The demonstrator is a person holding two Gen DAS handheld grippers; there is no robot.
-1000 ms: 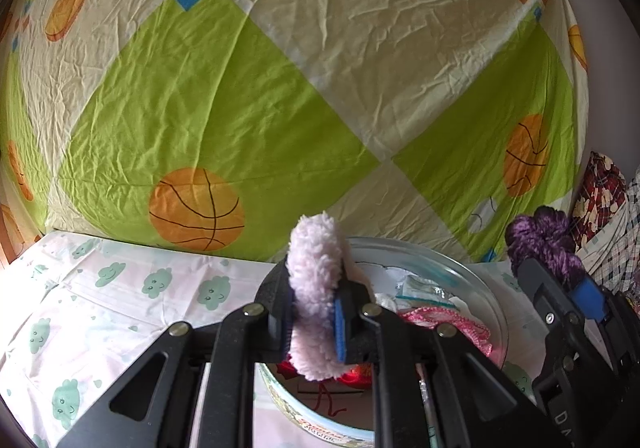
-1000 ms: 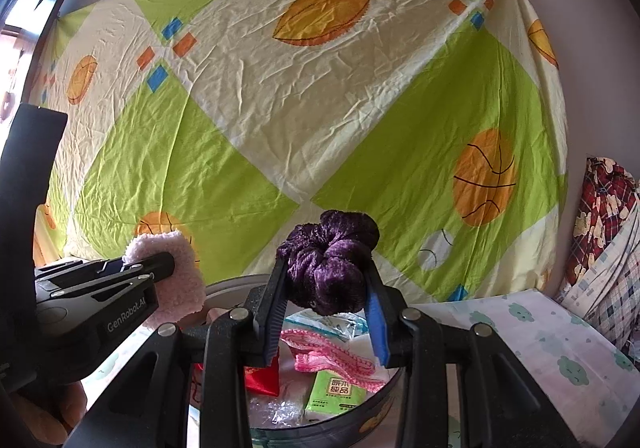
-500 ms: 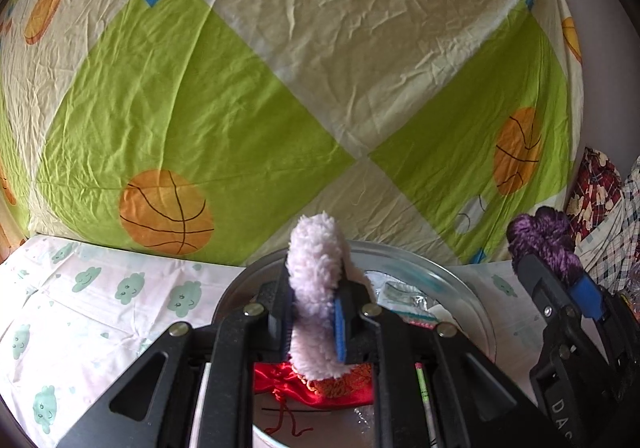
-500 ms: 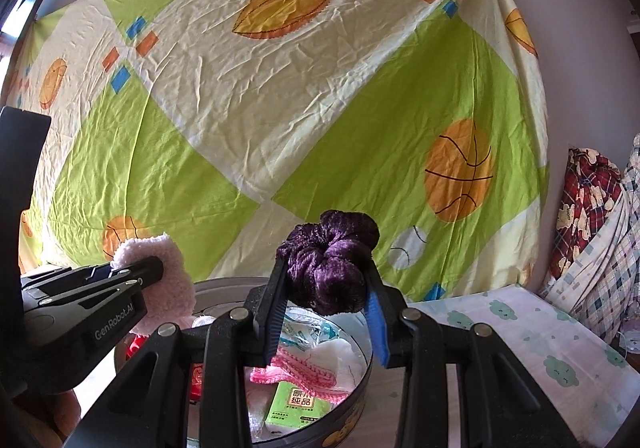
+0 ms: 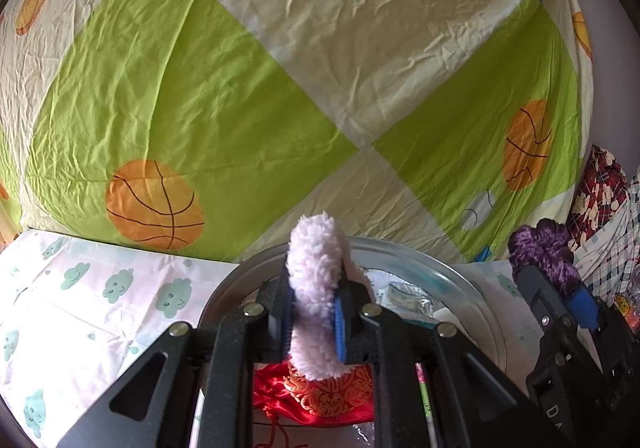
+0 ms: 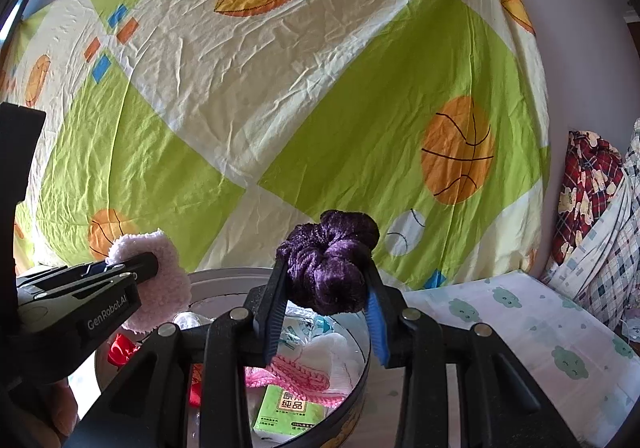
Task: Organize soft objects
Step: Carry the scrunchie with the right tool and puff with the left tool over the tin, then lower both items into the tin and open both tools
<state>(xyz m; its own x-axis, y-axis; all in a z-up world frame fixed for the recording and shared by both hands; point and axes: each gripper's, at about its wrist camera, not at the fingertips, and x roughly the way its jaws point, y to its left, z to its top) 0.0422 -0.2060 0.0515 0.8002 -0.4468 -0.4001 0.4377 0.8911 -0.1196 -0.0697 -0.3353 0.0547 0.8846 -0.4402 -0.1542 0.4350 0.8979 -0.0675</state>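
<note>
My left gripper (image 5: 314, 312) is pinching a pink fluffy ring (image 5: 316, 288); the ring stands up between the two fingers, with its top poking out above them and its bottom hanging out below; my right gripper (image 6: 326, 312) is pinching a purple scrunchie (image 6: 330, 264); the scrunchie sits bunched up at the very tips of the fingers, and most of it bulges out above them; I hold both grippers side by side, close together, over a round tin (image 5: 404, 248); from the right camera I see the left gripper at the left edge, with the pink ring just above the tin's rim; inside the tin I see a red pouch (image 5: 320, 396) right under the pink ring, a pink knit thing (image 6: 296, 372) and a green packet (image 6: 288, 408) under the scrunchie; the tin sits on a white cloth (image 5: 100, 300) with little green clouds; a big sheet (image 5: 240, 88) with basketballs hangs behind it all.
</note>
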